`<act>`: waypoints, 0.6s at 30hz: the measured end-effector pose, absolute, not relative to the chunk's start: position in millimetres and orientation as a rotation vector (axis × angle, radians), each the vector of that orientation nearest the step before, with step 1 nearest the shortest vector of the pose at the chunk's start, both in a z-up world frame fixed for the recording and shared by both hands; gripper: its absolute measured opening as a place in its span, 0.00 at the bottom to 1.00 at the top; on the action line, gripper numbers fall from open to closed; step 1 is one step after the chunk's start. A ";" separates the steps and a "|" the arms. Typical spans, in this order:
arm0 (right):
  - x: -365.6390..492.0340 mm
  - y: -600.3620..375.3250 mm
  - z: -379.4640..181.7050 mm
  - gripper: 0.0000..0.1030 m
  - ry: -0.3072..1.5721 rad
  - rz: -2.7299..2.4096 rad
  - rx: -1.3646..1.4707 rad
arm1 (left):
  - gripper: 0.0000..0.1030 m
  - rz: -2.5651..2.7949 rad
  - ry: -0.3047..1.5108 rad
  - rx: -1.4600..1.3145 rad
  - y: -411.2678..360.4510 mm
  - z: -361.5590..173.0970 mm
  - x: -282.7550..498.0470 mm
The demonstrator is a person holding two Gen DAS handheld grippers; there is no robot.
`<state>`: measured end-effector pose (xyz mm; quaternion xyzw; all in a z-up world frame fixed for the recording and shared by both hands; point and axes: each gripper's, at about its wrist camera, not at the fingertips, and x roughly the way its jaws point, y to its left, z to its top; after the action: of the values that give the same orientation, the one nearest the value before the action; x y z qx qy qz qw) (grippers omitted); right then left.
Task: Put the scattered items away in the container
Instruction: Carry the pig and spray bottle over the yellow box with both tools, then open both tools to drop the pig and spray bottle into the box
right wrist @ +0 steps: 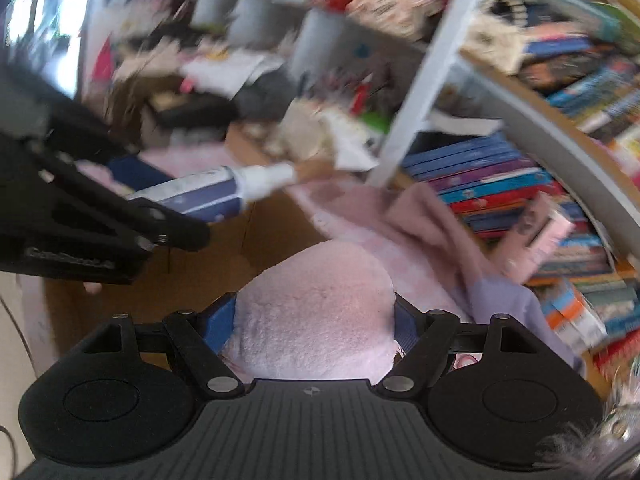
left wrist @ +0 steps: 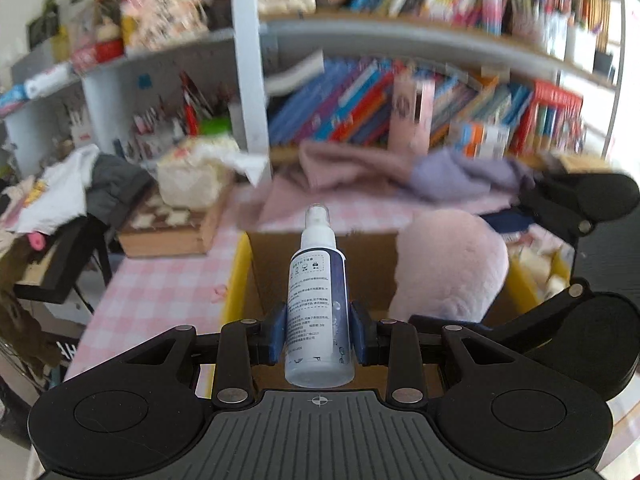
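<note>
My left gripper [left wrist: 319,332] is shut on a white spray bottle [left wrist: 316,280] with a dark blue label, its blue pads pressing both sides. The bottle hangs over an open cardboard box [left wrist: 368,256] with yellow flaps. In the right wrist view my right gripper [right wrist: 316,320] is shut on a pink plush toy [right wrist: 316,300], held above the same box [right wrist: 276,232]. The plush [left wrist: 448,268] also shows at the box's right side in the left wrist view. The left gripper [right wrist: 160,210] with the bottle [right wrist: 208,192] is to the left of the plush.
The box stands on a pink checked tablecloth [left wrist: 160,292]. Pink cloth [left wrist: 352,168] and purple cloth [left wrist: 464,172] lie just behind it, before a bookshelf [left wrist: 360,112] full of books. A wooden crate [left wrist: 172,228] and a clothes pile [left wrist: 68,196] sit at the left.
</note>
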<state>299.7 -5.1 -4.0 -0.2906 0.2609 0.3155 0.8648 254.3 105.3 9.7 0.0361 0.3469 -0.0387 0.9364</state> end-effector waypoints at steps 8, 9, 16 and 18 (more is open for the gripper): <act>326.9 13.1 -42.3 0.76 0.653 0.728 -0.770 | 0.30 -0.090 0.850 0.180 93.0 -26.6 287.3; 328.0 14.7 -43.0 0.76 0.661 0.736 -0.779 | 0.31 -0.096 0.851 0.189 92.4 -26.1 288.7; 330.9 18.4 -46.9 0.81 0.742 0.754 -0.791 | 0.34 -0.099 0.934 0.230 86.7 -31.7 298.2; 330.0 19.4 -46.5 0.83 0.739 0.755 -0.790 | 0.42 -0.096 0.935 0.231 86.0 -31.1 298.6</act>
<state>330.0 19.4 -46.5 -0.3670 0.3431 0.3509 0.7902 298.6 86.0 -31.1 0.1112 0.4493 -0.0461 0.8852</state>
